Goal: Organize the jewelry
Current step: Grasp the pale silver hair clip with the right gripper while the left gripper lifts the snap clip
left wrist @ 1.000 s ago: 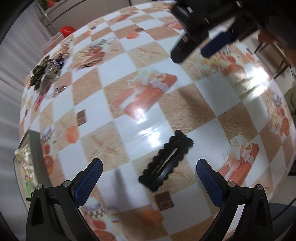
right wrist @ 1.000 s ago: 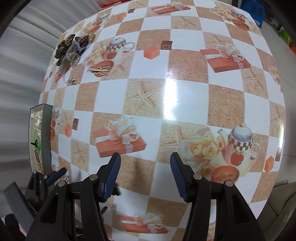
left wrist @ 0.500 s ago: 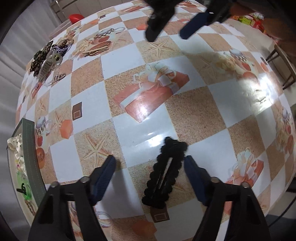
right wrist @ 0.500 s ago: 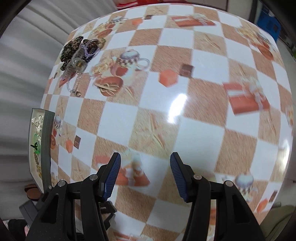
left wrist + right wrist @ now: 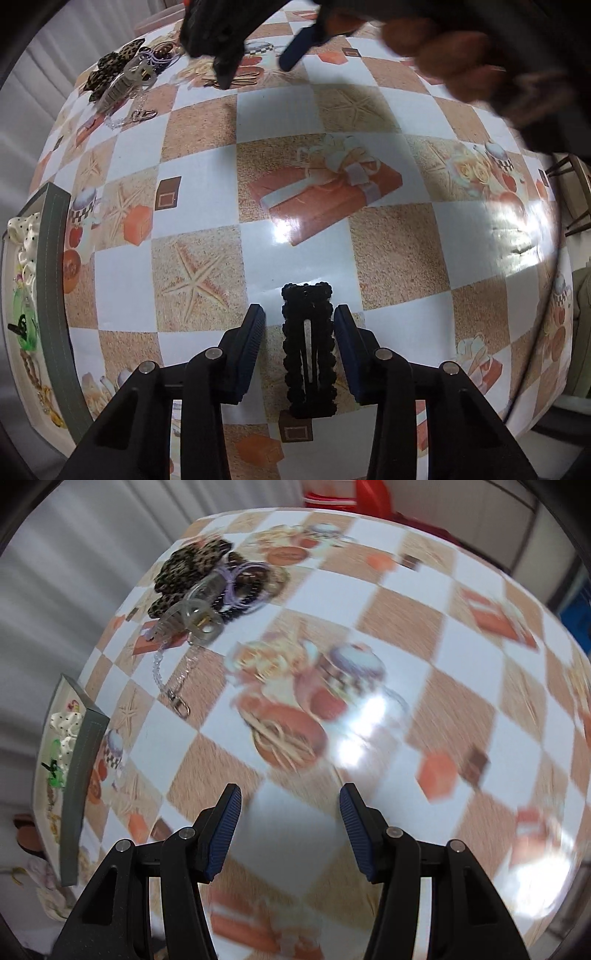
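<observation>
Left gripper: the left gripper [image 5: 298, 349] is seen low over the surface, its two blue-padded fingers [image 5: 248, 354] set on either side of the clip. The jaws are partly closed, with narrow gaps visible between the pads and the clip, so nothing is gripped.

Black clip: a black snap hair clip with a scalloped, beaded edge [image 5: 308, 347] is laid flat on the surface, lengthwise between the left gripper's fingers, its far end pointing away from the camera.

Right gripper: the right gripper [image 5: 290, 827] is held above the surface with its jaws wide apart and nothing between them. In the left wrist view it [image 5: 255, 55] is seen at the far side, above the pile of accessories, with the person's hand [image 5: 454, 51] behind it.

Surface: a glossy checked cloth of white and sandy squares printed with starfish, gift boxes and teapots [image 5: 391, 251] is spread over the surface. The right wrist view is blurred by motion.

Accessory pile: a leopard-print fabric hair bow [image 5: 188, 570], a clear plastic claw clip [image 5: 194, 618], purple and dark hair ties [image 5: 243, 585] and a clear beaded chain with a metal clasp [image 5: 173, 686] are heaped together at the far left corner.

Tray: a grey-rimmed tray [image 5: 55, 295] is placed at the left edge of the surface, well apart from the black clip; a white polka-dot bow [image 5: 24, 236] and a green item [image 5: 24, 317] are held in it.
</observation>
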Demonstrator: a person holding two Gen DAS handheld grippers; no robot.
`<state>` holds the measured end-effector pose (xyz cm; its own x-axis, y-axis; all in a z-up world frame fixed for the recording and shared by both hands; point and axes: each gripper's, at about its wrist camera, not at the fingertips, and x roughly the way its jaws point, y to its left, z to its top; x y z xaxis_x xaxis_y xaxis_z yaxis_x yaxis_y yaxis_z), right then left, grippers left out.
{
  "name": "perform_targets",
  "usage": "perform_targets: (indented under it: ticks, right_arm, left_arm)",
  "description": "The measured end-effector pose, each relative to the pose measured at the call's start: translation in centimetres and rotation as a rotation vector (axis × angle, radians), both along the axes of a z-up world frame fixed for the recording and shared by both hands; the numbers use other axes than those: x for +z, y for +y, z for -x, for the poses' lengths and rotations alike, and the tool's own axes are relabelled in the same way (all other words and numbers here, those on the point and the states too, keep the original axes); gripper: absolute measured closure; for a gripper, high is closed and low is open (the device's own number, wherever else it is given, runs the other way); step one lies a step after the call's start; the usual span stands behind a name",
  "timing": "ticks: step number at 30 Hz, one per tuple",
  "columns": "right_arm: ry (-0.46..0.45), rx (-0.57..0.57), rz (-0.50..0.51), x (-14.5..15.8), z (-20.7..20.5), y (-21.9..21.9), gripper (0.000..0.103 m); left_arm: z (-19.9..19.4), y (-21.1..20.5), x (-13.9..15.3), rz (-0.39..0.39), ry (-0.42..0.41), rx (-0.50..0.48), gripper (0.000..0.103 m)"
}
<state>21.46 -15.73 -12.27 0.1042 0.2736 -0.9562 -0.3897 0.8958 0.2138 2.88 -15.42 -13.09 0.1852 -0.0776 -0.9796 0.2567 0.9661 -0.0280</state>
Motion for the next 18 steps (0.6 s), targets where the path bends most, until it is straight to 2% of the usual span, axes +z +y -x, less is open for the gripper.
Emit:
perform_targets:
  ticks: [8, 10, 11, 12, 13, 15, 18]
  right_arm:
    - [-0.093, 0.122, 0.057, -0.8, -1.5, 4.0, 0.045]
    - [-0.123, 0.142, 0.103, -0.8, -1.3, 4.6, 0.060]
    - [-0.134, 0.147, 0.119, -0.8, -1.2, 4.7, 0.065]
    - [-0.141, 0.149, 0.124, -0.8, -1.1, 4.7, 0.077]
    - [-0.138, 0.146, 0.125, -0.7, -1.1, 4.6, 0.083]
    - [-0.125, 0.134, 0.114, -0.6, -1.0, 4.2, 0.083]
    - [-0.103, 0.074, 0.072, -0.1, -0.7, 2.7, 0.083]
  left_arm:
    - [-0.3, 0.4, -0.3, 0.012, 0.000, 0.036, 0.057]
    - [-0.7, 1.1, -0.6, 0.018, 0.004, 0.044, 0.059]
    - [-0.7, 1.2, -0.6, 0.015, 0.004, 0.047, 0.060]
    - [-0.7, 1.3, -0.6, 0.018, 0.005, 0.048, 0.060]
    - [-0.7, 1.1, -0.4, 0.018, 0.006, 0.048, 0.062]
    - [-0.7, 1.4, -0.4, 0.017, 0.007, 0.047, 0.068]
    - [-0.9, 1.9, -0.3, 0.039, 0.017, 0.060, 0.068]
